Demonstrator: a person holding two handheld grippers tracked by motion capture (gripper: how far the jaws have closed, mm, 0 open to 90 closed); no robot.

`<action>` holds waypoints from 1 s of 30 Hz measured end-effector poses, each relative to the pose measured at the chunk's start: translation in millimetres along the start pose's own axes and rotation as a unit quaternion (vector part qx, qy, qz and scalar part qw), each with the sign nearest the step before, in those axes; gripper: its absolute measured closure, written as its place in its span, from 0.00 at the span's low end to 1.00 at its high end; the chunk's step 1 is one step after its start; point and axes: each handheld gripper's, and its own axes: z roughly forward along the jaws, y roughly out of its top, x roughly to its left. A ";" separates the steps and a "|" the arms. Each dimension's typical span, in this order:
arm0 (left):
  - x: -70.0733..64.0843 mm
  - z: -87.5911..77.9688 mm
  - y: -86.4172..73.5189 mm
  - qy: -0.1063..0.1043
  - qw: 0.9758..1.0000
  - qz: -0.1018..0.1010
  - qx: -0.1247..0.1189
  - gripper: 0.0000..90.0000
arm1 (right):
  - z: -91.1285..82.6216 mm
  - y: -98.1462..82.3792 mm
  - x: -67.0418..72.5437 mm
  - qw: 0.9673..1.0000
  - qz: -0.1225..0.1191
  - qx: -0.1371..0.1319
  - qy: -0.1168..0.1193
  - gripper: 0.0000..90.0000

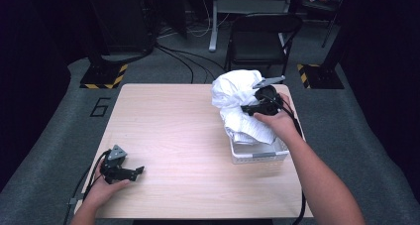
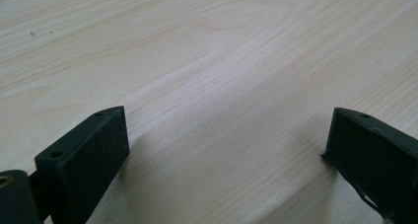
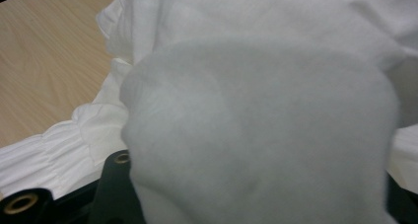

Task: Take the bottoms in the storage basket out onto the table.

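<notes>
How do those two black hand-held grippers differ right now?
The left gripper rests low on the pale wooden table, jaws wide apart and empty. The right gripper is raised above the white plastic basket, jaws shut on crumpled white cloth. Both are black and hand-held.

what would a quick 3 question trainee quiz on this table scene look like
1. True or false: the left gripper holds the white garment.
2. What does the right gripper grip? A) the white garment B) a cable C) the chair
3. Where does the lower end of the garment hang?

Key
1. False: its jaws stand apart over bare table, with nothing between them.
2. A: in the right gripper view the cloth bulges between its jaws.
3. Into the white basket at the table's right side, while the rest is bunched up above it.
</notes>
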 end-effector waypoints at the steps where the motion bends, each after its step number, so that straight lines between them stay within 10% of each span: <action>1: 0.0 0.0 0.0 0.000 1.000 0.000 0.000 0.03 | -1.1 0.8 1.0 1.000 0.000 0.002 0.001 0.50; 30: -0.1 0.1 -0.1 0.001 1.000 0.001 -0.001 0.03 | -7.8 20.5 52.7 0.997 -0.052 -0.024 0.049 0.50</action>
